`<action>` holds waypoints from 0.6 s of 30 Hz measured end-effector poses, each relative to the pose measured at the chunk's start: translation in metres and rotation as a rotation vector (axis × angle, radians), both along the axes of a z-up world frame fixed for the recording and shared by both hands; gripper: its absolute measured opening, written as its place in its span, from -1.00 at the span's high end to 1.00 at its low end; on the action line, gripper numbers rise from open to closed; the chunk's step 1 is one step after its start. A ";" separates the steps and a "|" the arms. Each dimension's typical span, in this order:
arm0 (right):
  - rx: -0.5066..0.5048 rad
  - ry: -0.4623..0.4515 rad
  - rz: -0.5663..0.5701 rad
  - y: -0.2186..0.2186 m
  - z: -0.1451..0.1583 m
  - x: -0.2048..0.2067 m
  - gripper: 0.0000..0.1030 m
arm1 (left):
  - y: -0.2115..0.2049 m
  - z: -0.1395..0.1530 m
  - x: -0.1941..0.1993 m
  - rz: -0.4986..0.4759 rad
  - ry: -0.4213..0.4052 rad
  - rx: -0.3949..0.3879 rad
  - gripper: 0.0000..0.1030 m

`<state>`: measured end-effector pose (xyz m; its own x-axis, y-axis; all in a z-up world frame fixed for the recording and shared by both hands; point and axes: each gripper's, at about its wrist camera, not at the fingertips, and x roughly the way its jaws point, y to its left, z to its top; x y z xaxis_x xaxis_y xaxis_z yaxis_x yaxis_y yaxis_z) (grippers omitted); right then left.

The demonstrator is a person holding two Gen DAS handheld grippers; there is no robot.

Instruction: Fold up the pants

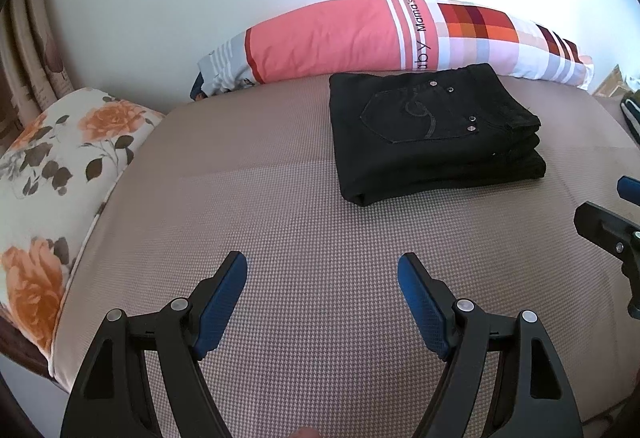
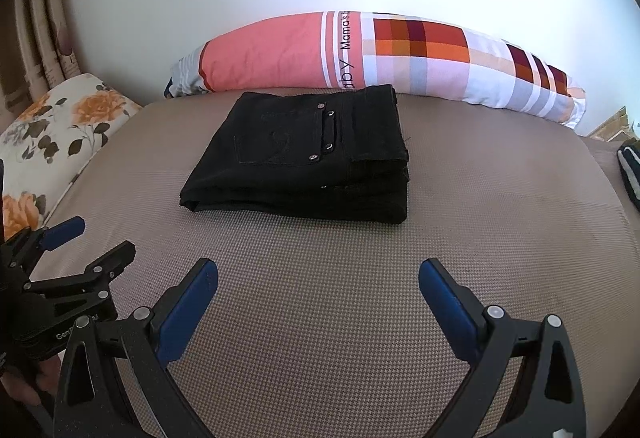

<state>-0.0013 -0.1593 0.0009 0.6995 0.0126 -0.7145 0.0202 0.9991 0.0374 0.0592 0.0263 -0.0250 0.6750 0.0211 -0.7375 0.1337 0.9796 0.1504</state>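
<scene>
So from the left – left gripper (image 1: 322,266) hangs with jaws spread, nothing in them, then the right gripper (image 2: 318,272), also gaping and empty. Black pants (image 2: 304,154) sit folded on the mattress (image 2: 480,238) beyond both – touching neither, just before the striped pillow (image 2: 360,50).

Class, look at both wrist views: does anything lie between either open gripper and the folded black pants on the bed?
Nothing visible does. Only bare mattress lies between the right gripper, the left gripper and the pants. The long pillow lies behind them.
</scene>
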 end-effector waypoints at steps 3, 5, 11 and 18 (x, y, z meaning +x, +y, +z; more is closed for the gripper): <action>0.001 0.007 0.005 0.000 -0.002 0.001 -0.93 | -0.001 0.000 -0.001 0.002 -0.001 0.002 -0.51; 0.005 0.011 0.008 0.000 -0.003 0.001 -0.93 | -0.001 0.000 0.000 0.000 -0.001 0.006 -0.52; 0.006 0.014 0.014 0.002 -0.003 0.001 -0.93 | -0.001 -0.001 0.000 -0.001 0.002 0.007 -0.51; 0.012 0.023 0.021 0.004 -0.005 0.002 -0.93 | -0.001 -0.001 0.000 0.002 0.001 0.011 -0.51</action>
<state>0.0011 -0.1556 -0.0041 0.6822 0.0357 -0.7303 0.0002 0.9988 0.0490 0.0595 0.0254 -0.0264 0.6740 0.0309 -0.7381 0.1316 0.9781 0.1611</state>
